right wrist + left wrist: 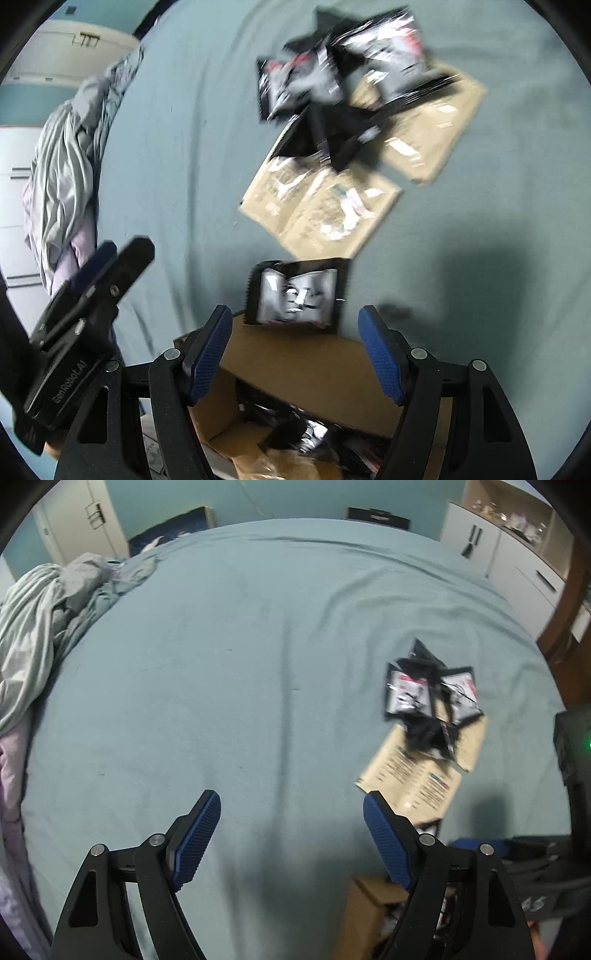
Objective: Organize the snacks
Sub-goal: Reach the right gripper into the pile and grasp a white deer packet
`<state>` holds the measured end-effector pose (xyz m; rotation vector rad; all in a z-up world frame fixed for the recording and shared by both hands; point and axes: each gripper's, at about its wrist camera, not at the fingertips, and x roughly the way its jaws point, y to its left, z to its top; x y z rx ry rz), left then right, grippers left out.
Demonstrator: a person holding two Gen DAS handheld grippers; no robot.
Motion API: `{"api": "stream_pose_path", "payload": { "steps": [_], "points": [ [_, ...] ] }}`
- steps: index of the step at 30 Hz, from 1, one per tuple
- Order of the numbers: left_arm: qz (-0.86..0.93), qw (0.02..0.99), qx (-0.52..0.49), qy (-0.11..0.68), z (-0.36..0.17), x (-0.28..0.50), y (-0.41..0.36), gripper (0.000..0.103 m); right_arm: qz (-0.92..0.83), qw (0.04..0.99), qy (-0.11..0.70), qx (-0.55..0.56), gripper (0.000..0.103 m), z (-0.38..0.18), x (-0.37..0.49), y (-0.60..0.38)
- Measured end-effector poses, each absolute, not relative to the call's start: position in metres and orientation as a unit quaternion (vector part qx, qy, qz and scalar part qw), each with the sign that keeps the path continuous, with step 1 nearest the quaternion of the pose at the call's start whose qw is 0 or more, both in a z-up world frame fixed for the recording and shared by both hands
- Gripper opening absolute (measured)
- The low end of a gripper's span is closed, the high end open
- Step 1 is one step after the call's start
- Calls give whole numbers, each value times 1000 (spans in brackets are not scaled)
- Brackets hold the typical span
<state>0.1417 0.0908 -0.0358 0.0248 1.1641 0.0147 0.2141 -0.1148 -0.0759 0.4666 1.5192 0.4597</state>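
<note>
In the left wrist view we see crumpled grey bedding heaped at the far left of a bed covered by a teal sheet. Our left claw hangs over bare sheet, its blue pads spread apart with nothing between them. Further right lies a pile of black snack packets resting on tan packets, and below them the corner of a cardboard box shows beside the right finger.

In the right wrist view the bedding again sits at the left, and the left claw reaches in from that side (seen from the side, so its jaws are hard to read here). Our right claw is released, pads wide with nothing pressed between them. Just beyond its tips a single black packet stands at the far rim of the open box, which holds more packets inside. Above it lie the tan packets, and the blurred black packets overlap them at the top.
</note>
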Motion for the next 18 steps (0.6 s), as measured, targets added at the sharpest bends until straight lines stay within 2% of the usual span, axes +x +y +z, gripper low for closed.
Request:
{"api": "stream_pose_path", "payload": {
  "steps": [6, 8, 10, 15, 18],
  "points": [
    [49, 836, -11, 546, -40, 153, 112, 81, 183, 694, 679, 156, 69, -90, 225, -85],
    [55, 834, -22, 549, -42, 154, 118, 81, 181, 707, 667, 147, 49, -86, 224, -85],
    [57, 831, -30, 552, -45, 155, 122, 81, 198, 709, 655, 172, 39, -83, 223, -91],
    [67, 833, -14, 549, -49, 154, 119, 81, 194, 735, 610, 224, 35, -67, 213, -119],
    [69, 837, 2, 542, -50, 150, 106, 81, 187, 771, 548, 267, 35, -36, 196, -151]
  ]
}}
